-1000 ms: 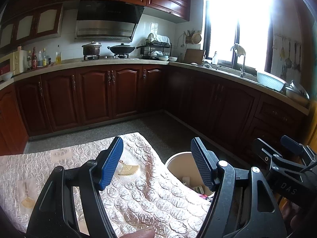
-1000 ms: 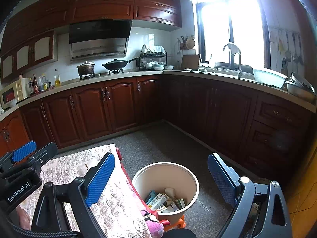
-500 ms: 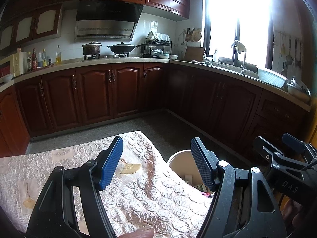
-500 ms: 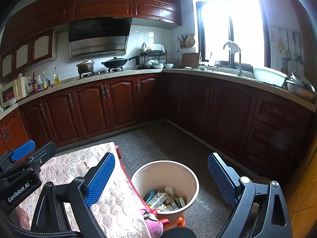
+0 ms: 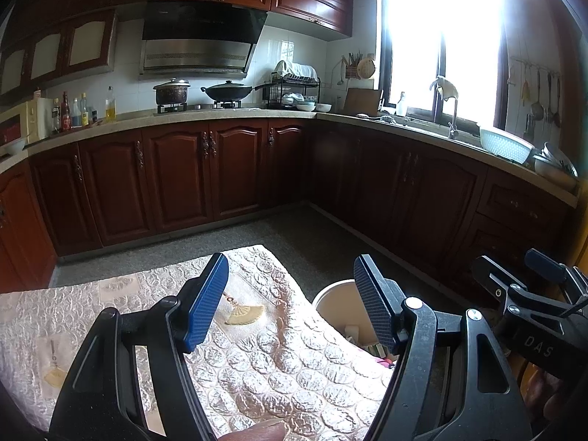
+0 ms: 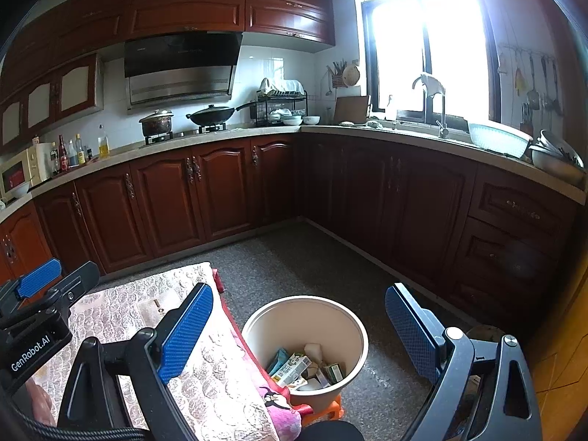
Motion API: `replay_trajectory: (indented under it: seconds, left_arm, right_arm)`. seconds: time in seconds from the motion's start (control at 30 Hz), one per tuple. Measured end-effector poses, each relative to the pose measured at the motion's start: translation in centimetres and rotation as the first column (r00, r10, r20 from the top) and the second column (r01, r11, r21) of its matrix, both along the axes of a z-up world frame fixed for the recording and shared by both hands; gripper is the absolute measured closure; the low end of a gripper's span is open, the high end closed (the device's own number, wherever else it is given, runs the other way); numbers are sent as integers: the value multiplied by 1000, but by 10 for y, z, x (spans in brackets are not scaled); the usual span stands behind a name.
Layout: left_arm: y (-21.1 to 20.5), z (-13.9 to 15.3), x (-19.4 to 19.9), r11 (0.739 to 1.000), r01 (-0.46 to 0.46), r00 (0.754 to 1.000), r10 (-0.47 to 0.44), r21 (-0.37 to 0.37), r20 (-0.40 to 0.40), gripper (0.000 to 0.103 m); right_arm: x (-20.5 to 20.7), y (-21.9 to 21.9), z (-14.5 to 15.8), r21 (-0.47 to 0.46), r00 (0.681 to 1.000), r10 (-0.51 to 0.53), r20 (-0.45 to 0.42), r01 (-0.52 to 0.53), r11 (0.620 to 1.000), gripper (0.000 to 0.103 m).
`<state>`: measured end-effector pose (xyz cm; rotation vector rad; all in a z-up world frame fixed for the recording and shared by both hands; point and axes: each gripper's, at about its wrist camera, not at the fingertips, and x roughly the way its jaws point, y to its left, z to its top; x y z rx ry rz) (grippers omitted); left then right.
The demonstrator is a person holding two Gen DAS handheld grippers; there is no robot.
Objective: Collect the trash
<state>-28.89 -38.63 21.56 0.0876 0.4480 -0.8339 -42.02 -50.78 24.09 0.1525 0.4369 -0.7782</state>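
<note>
A beige trash bin (image 6: 305, 334) stands on the floor beside the table, with several cartons and wrappers (image 6: 294, 364) inside. Part of it also shows in the left wrist view (image 5: 334, 305). My right gripper (image 6: 297, 330) is open and empty, held above the bin. My left gripper (image 5: 290, 301) is open and empty above the table's right end. The table is covered with an embossed cloth (image 5: 264, 360) that bears printed yellow fan motifs (image 5: 244, 316). No loose trash shows on the cloth.
Dark wooden cabinets (image 6: 228, 191) and a counter with pots, bottles and a sink run along the back and right. A pink cloth edge (image 6: 279, 400) hangs off the table next to the bin. Grey floor (image 6: 312, 257) lies beyond the bin.
Both grippers have risen and tilted slightly, so the table and bin sit a little lower in view. Both stay open and empty.
</note>
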Motion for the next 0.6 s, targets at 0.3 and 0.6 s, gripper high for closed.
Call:
replay_trajectory:
  seconds: [0.3,0.6]
  left_arm:
    - [0,-2,0,1000,-5,1000,5,3,3,33]
    - [2,0,2,1000,-15,1000,15,-2,11,33]
  right_arm:
    - [-1,1,-3,6,1000,-1,-3,1,1000,10]
    - [0,1,-2,4,1000,-1,-4,1,1000,10]
